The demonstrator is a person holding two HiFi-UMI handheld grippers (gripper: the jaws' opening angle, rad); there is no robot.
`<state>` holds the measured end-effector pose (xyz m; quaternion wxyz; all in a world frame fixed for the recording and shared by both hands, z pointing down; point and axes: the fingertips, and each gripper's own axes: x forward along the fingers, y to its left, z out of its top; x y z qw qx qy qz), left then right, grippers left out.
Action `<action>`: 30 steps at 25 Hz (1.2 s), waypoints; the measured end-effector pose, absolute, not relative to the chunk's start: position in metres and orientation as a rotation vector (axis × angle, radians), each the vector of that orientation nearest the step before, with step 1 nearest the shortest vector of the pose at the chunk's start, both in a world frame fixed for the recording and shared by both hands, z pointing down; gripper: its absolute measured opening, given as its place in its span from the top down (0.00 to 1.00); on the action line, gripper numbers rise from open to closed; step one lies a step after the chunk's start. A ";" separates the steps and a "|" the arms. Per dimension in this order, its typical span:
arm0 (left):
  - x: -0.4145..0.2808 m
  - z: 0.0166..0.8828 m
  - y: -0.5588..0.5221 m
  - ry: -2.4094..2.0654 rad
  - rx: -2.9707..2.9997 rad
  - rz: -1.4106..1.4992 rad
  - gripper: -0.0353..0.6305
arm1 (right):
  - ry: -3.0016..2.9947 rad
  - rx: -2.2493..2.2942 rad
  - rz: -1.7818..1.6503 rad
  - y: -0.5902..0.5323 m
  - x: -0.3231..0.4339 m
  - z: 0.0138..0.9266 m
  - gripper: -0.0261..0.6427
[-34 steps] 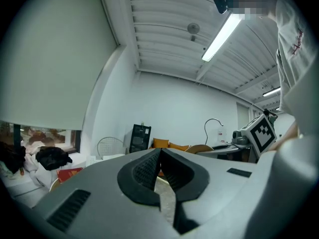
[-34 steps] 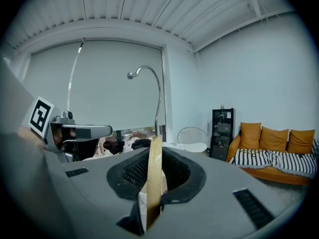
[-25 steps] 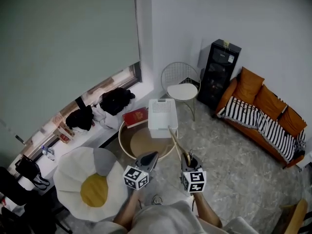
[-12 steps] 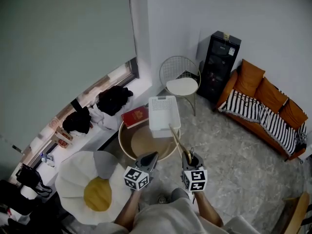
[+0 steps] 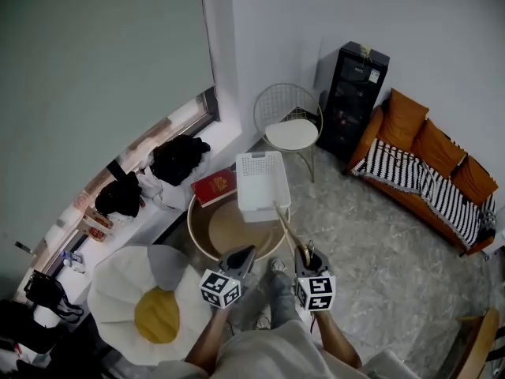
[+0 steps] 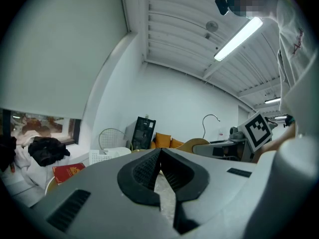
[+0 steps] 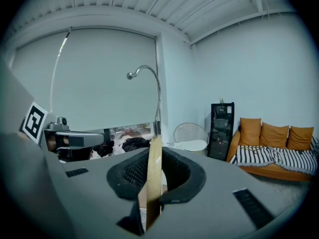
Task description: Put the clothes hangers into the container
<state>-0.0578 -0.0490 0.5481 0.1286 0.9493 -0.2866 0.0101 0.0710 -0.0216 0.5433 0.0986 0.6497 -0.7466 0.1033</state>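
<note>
The round table (image 5: pixel 225 231) below me carries the white container (image 5: pixel 263 181) at its far edge, with a red book (image 5: pixel 215 186) beside it. My right gripper (image 7: pixel 154 156) is clamped on the wooden hanger (image 7: pixel 154 183), whose metal hook curves up above the jaws. One arm of the hanger reaches over the table's near rim, short of the container. My left gripper (image 6: pixel 160 153) has its jaws pressed together on nothing.

White basket (image 5: pixel 263 210) open-topped; red book (image 5: pixel 215 188) (left) just beside.
</note>
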 end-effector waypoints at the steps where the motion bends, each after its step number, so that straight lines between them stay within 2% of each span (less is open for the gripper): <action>1: -0.057 0.549 -0.053 -0.835 2.759 0.029 0.90 | -2.208 1.919 0.309 -0.025 0.072 0.545 0.85; 30: 0.008 0.546 -0.246 -0.954 2.709 0.072 0.90 | -2.306 1.794 0.371 -0.232 0.132 0.551 0.85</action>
